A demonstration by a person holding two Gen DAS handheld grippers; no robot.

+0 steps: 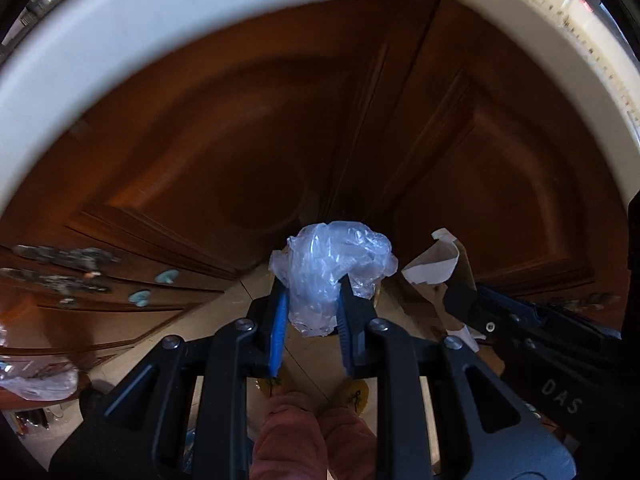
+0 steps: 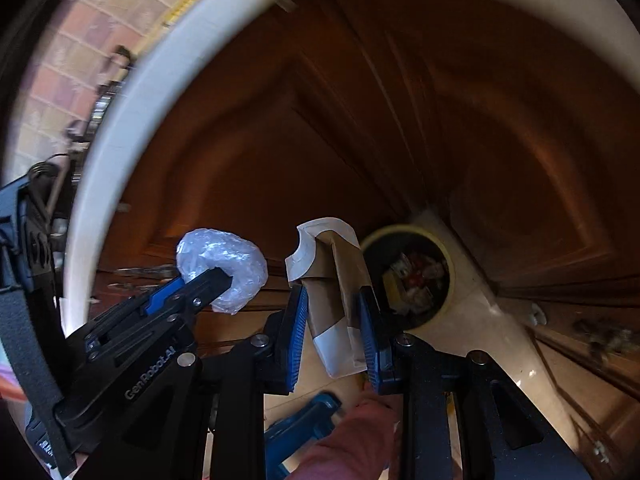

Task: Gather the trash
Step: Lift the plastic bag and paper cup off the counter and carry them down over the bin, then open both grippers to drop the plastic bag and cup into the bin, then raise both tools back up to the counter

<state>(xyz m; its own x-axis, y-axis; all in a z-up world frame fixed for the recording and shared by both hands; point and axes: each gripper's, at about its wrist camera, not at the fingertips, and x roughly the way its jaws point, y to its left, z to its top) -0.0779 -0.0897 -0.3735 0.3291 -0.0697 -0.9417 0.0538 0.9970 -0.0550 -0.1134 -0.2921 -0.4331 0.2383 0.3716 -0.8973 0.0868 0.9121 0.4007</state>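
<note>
My left gripper (image 1: 313,286) is shut on a crumpled clear plastic bag (image 1: 334,264), held in the air in front of brown wooden cabinet doors. The bag also shows in the right wrist view (image 2: 224,266), clamped by the left gripper (image 2: 208,280). My right gripper (image 2: 334,300) is shut on a folded brown and white paper wrapper (image 2: 334,280). The wrapper also shows at the right of the left wrist view (image 1: 436,264), held by the right gripper (image 1: 460,292). A round trash bin (image 2: 412,272) with a yellow rim stands on the floor just beyond the right gripper, with trash inside.
Wooden cabinet doors (image 1: 280,120) fill the background, under a white countertop edge (image 1: 120,40). The floor is pale tile (image 2: 480,332). The person's pink trouser legs and slippers (image 1: 312,420) are below the grippers. Another plastic bag (image 1: 36,376) lies at the far left.
</note>
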